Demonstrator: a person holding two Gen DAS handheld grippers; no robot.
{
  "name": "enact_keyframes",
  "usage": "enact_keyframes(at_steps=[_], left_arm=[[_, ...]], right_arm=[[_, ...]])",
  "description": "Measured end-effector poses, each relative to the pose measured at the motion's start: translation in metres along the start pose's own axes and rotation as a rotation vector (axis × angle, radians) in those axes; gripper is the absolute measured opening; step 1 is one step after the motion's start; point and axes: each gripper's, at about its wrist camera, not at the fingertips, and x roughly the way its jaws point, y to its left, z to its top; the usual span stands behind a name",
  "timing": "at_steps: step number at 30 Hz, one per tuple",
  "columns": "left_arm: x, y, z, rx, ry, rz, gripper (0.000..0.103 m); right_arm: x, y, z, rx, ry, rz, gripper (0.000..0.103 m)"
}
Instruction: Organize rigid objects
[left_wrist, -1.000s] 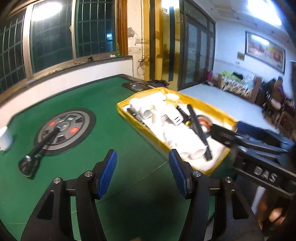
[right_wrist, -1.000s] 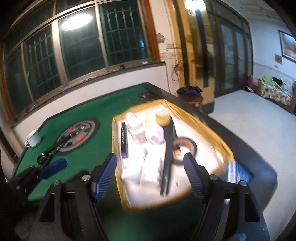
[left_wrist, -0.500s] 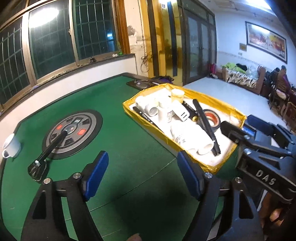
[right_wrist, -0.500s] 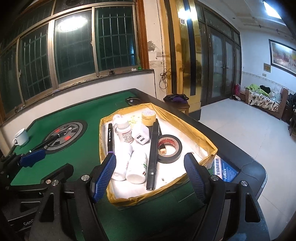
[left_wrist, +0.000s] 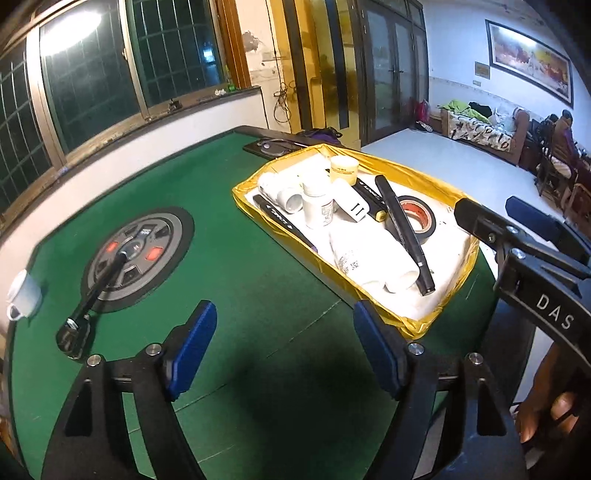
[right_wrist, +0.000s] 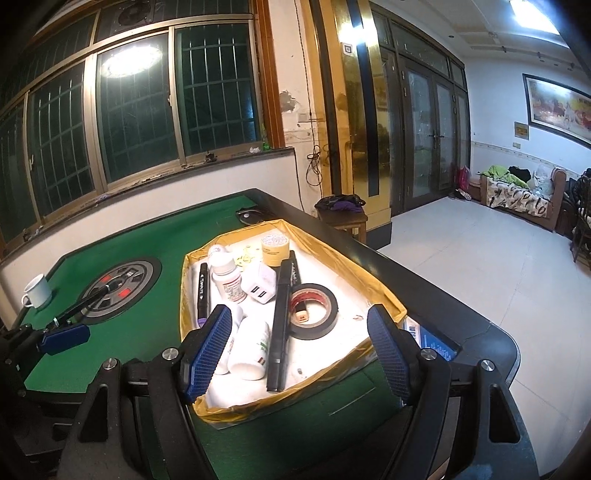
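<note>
Green table (right_wrist: 155, 221): tray (right_wrist: 376, 295) before right tool (right_wrist: 301, 354).

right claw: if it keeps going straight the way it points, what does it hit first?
Probably the lying white bottles and black marker at the near end of the yellow tray. The right claw is open and aimed over that end. Depth is unclear; it may cross the tray's near rim first.

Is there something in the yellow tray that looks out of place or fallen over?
Yes. In the yellow tray two white bottles lie on their sides near the front, while another white bottle stands upright. A long black marker rests slantwise against the black tape roll. Nothing looks spilled or broken.
</note>
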Motion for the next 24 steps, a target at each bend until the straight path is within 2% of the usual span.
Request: enact_keyframes(at_steps=[13,16,19,24], left_arm=[[0.0030,0.0014,-0.0009,-0.003,0.018,0.019,0.077],[0.0030,-0.0008,-0.0022,0.008,0.018,0.058,0.077],[0.0032,-0.0073,-0.0058,0.053,0.013,0.151,0.077],[-0.0055,-0.0068,-0.0067,0.067,-0.020,0.128,0.077]], right_arm=[[0.0037,0.0001,0.0007,-0.001,0.018,0.004,0.071],[0.0035,0.0000,0.0007,0.002,0.018,0.005,0.071],[0.0028,-0.0009,-0.0002,0.006,0.011,0.005,0.071],[0.0029,-0.0003,-0.0005,0.002,0.010,0.007,0.071]])
